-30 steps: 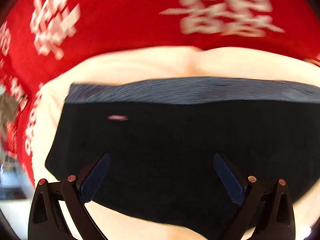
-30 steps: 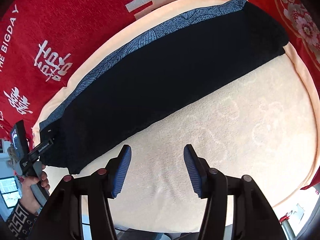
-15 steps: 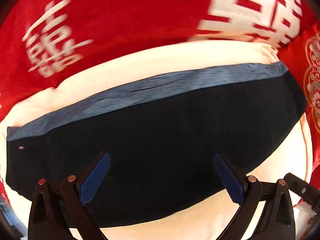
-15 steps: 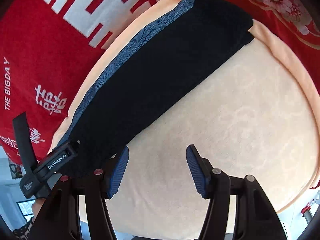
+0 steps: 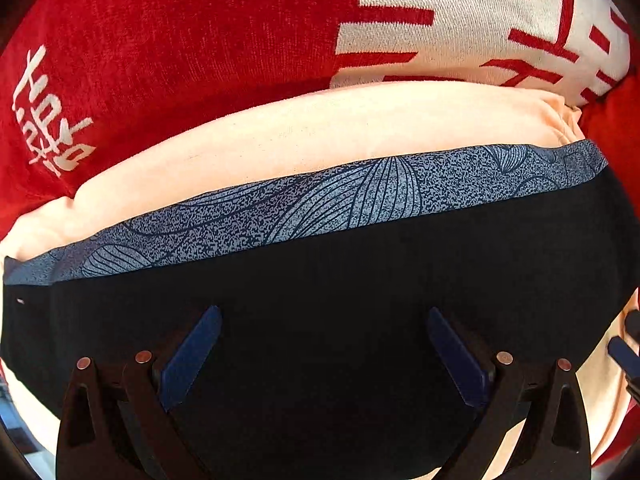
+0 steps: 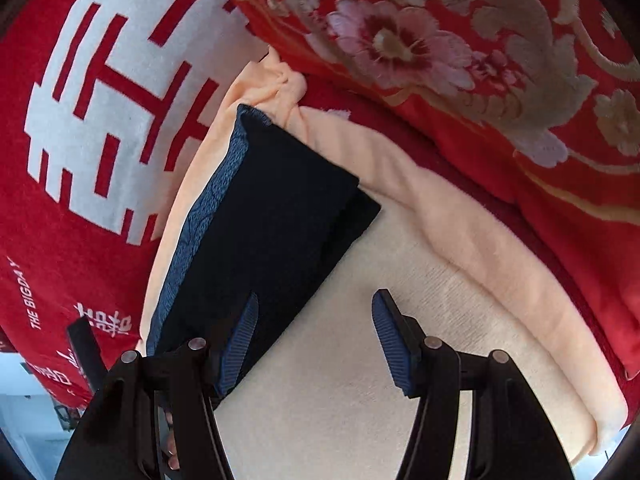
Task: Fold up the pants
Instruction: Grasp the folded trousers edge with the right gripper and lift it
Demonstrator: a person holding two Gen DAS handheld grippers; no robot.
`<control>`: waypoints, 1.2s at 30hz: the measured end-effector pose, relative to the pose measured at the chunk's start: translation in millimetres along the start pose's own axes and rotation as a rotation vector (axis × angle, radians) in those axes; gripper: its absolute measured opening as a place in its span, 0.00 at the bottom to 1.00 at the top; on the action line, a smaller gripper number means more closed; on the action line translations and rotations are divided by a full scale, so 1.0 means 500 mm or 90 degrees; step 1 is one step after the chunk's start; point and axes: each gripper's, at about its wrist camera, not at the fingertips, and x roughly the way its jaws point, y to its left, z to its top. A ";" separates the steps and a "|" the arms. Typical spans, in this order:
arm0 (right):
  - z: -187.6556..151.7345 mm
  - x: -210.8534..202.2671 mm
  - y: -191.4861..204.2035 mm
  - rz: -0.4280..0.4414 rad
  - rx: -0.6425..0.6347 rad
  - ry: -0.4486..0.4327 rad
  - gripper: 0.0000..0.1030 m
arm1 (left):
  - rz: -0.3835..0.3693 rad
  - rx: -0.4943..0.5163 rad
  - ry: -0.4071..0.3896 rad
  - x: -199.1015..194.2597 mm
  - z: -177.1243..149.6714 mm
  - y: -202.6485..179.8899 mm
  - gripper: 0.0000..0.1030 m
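A: While the pants (image 5: 320,312) lie as a long dark strip on the peach blanket (image 5: 320,136), which end should each tool take?

B: The left gripper (image 5: 320,356) hangs over the strip's middle, jaws spread wide, nothing between them. The right gripper (image 6: 316,336) sits near the right end, jaws about half open and empty; its left pad overlaps the near edge. My advice: pinch both layers at the short end, lift low, and carry it across squarely so that the patterned band (image 5: 304,208) stays aligned.

A: What does each view add?

B: The left view shows the band's leaf print along the far edge. Only the right view shows the strip's far corner (image 6: 360,204), the floral red cover (image 6: 440,60) and bare blanket to the right.
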 end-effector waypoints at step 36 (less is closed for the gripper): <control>-0.022 0.090 -0.006 0.217 0.083 -0.052 0.37 | 0.004 -0.005 -0.007 -0.002 -0.016 0.003 1.00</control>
